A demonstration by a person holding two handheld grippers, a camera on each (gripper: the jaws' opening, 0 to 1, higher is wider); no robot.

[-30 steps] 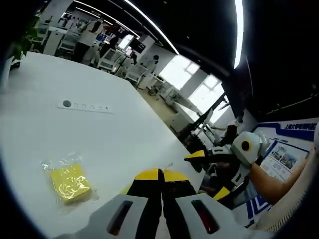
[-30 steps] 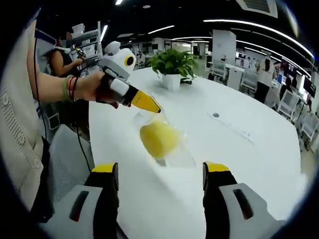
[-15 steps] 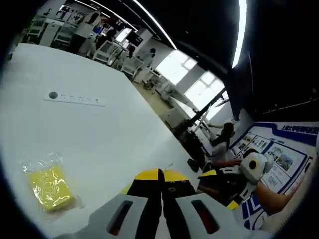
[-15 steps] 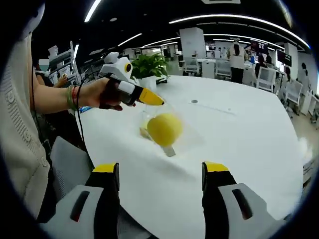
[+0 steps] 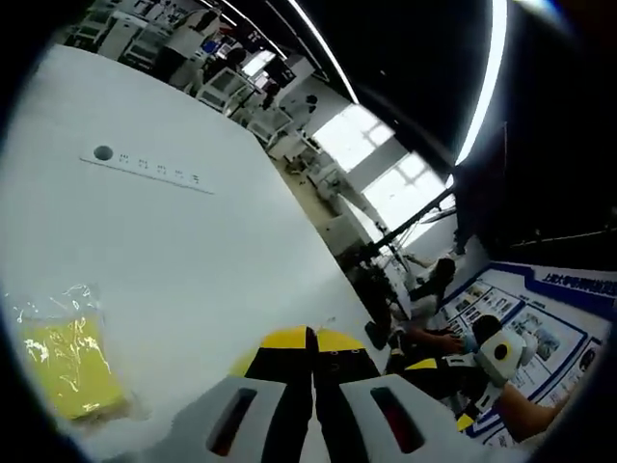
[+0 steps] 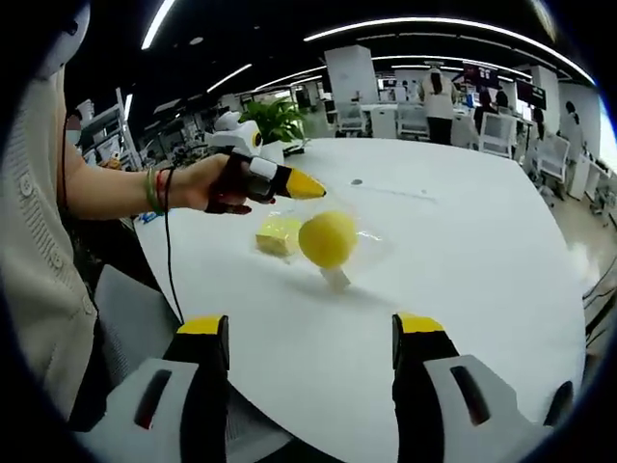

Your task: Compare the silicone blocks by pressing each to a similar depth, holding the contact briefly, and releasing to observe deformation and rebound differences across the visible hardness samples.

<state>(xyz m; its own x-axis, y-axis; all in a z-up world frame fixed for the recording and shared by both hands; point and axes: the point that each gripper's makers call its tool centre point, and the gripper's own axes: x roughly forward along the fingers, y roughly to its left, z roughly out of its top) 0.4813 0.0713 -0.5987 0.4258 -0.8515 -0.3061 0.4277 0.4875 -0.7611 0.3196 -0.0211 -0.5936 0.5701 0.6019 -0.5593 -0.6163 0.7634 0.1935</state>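
While the left gripper (image 6: 307,184) hangs over the white table (image 6: 463,251) with its jaws pressed together, just beside the round yellow sample (image 6: 328,239) and the flat yellow block (image 6: 278,234) in clear wrap, no press looks under way — this reads as the approach between contacts. The right gripper (image 6: 310,338) waits nearer, jaws spread and empty. The next move calls for a slow, level descent onto one sample.

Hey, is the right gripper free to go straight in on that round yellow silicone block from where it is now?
Probably yes. The right gripper is open, and bare white table lies between it and the round yellow block. The shut left gripper hovers just above the block and could crowd the approach.
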